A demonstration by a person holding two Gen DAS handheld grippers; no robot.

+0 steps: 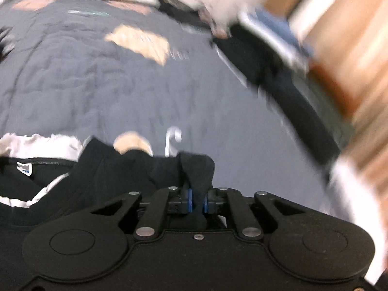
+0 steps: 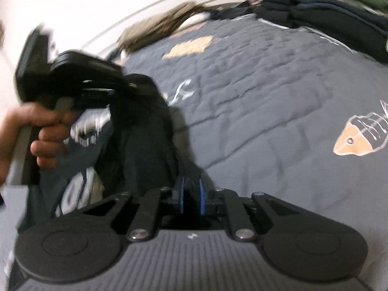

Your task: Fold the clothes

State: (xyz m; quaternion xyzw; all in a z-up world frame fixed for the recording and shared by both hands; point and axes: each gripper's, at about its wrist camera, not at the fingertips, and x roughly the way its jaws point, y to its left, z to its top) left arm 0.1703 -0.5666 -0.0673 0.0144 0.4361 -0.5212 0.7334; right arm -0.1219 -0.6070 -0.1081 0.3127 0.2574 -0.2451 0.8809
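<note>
Dark shirt (image 1: 101,169) pinched in left gripper (image 1: 198,200) and right gripper (image 2: 191,197)

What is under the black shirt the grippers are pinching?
Under the black shirt lies the grey quilt with fish pictures, plus a white cloth at its edge. Whatever lies beneath the shirt's middle is covered.

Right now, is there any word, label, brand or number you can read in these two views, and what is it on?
None reads clearly.
Neck label inside the black garment: blue and white, too small to read.
White print on the dark shirt: smeared, unreadable.
White marking on the grey quilt: unreadable.
</note>
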